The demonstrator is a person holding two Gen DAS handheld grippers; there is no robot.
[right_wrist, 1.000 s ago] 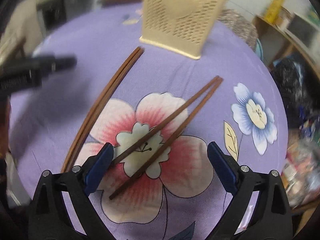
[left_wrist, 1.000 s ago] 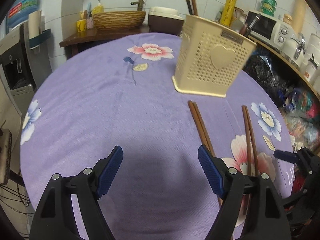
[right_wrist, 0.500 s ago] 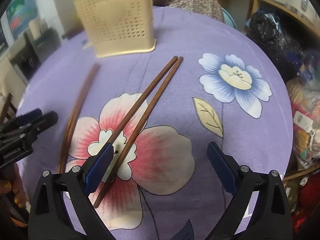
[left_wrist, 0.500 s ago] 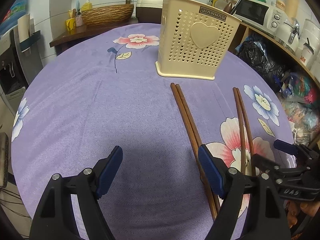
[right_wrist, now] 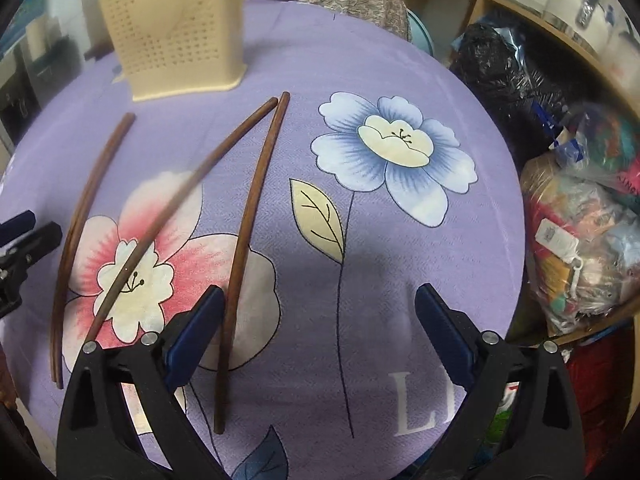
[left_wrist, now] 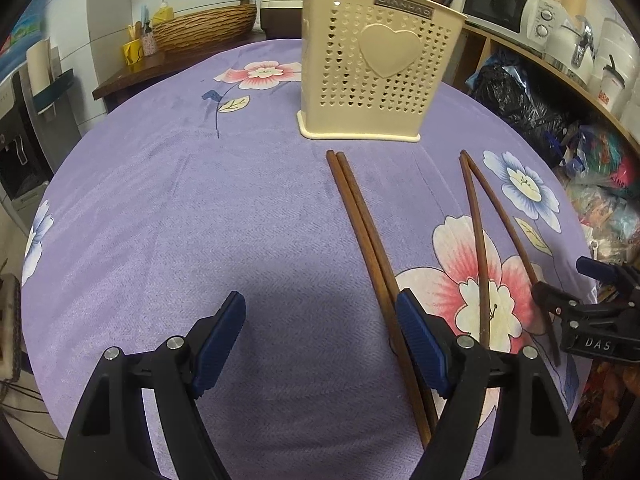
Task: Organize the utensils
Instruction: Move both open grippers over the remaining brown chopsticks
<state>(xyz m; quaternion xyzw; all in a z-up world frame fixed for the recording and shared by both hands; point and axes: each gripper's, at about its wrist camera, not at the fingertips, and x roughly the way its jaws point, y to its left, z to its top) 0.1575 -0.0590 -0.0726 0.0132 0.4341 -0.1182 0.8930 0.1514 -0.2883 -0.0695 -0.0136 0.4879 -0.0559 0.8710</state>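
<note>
Holder: cream perforated plastic utensil holder [left_wrist: 376, 60] upright at far side of purple floral-cloth desk [left_wrist: 160, 220].
Chopsticks: two brown wooden pairs, left pair [left_wrist: 372, 256], right pair [left_wrist: 480, 240], lying flat before the holder.
Left gripper [left_wrist: 320, 336]: jaws released, empty.
Right gripper [right_wrist: 316, 336]: jaws released, one chopstick between, ungripped.

Purple floral tablecloth [left_wrist: 168, 208]. Woven basket [left_wrist: 204, 30] on side counter; microwave [left_wrist: 504, 10] on shelf; black plastic bag [left_wrist: 516, 100] below.
</note>
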